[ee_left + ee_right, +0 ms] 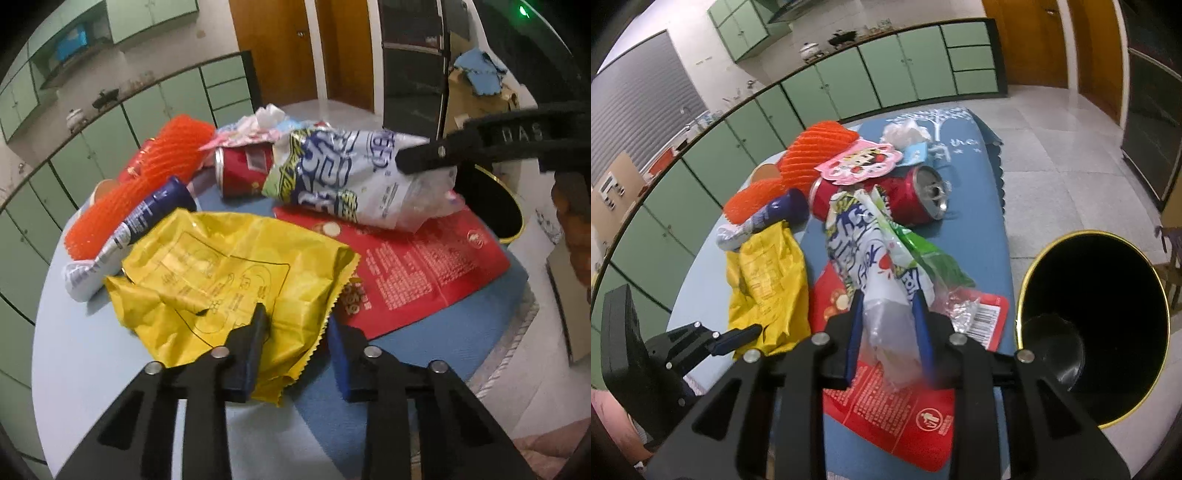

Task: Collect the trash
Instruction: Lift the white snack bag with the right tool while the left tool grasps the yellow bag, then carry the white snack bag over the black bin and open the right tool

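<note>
A crumpled yellow wrapper point(207, 273) lies on the round table point(74, 354). Its near corner is bunched between the fingers of my left gripper point(297, 321), which is shut on it; the right wrist view shows that gripper point(753, 332) at the wrapper's point(768, 280) lower edge. A white, blue and green snack bag point(864, 251) rests across a flat red package point(886, 413). My right gripper point(888, 299) is shut on the bag's clear end, and from the left that gripper point(428, 162) grips the bag point(343, 177) at its right end.
A black bin with a gold rim point(1034, 258) stands open on the floor right of the table. Farther back lie a crushed red can point(908, 199), an orange foam net point(812, 151), a dark blue tube point(775, 214), a pink wrapper point(857, 162) and tissue point(905, 133).
</note>
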